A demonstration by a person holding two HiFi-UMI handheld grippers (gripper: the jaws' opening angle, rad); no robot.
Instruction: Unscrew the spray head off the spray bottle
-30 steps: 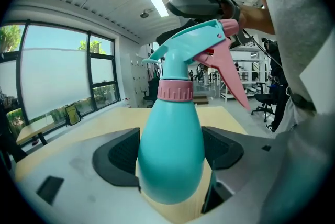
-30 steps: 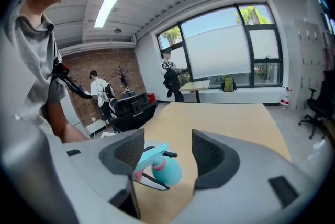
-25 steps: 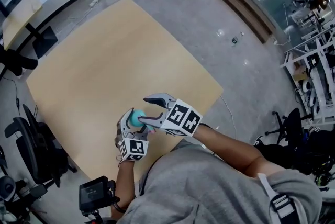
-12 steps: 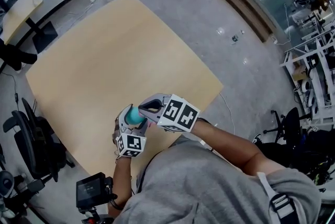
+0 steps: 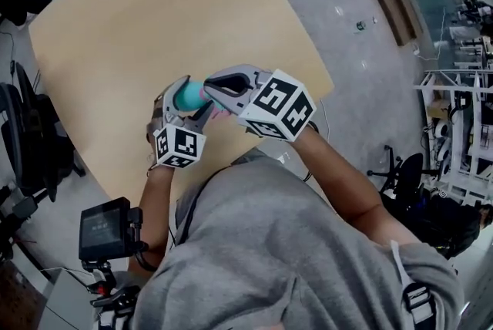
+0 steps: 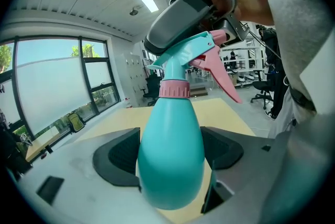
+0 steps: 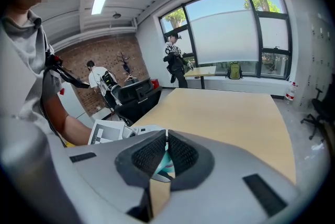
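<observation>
A teal spray bottle (image 6: 170,149) with a pink collar (image 6: 174,89), teal spray head (image 6: 183,55) and pink trigger (image 6: 222,74) stands upright between my left gripper's pads. My left gripper (image 5: 192,99) is shut on the bottle's body and holds it above the wooden table's (image 5: 139,20) near edge. My right gripper (image 5: 212,82) is shut and lies along the top of the spray head. In the right gripper view the pads (image 7: 180,152) meet, with a sliver of teal (image 7: 163,164) under them. Whether they pinch the head I cannot tell.
Office chairs (image 5: 31,143) stand at the table's left. A small screen on a stand (image 5: 104,227) is by my left elbow. White shelving (image 5: 462,128) fills the far right. People stand by the windows (image 7: 175,58) beyond the table.
My right gripper's jaws went from wide open to shut and moved onto the spray head. Both grippers and the bottle now sit higher in the head view.
</observation>
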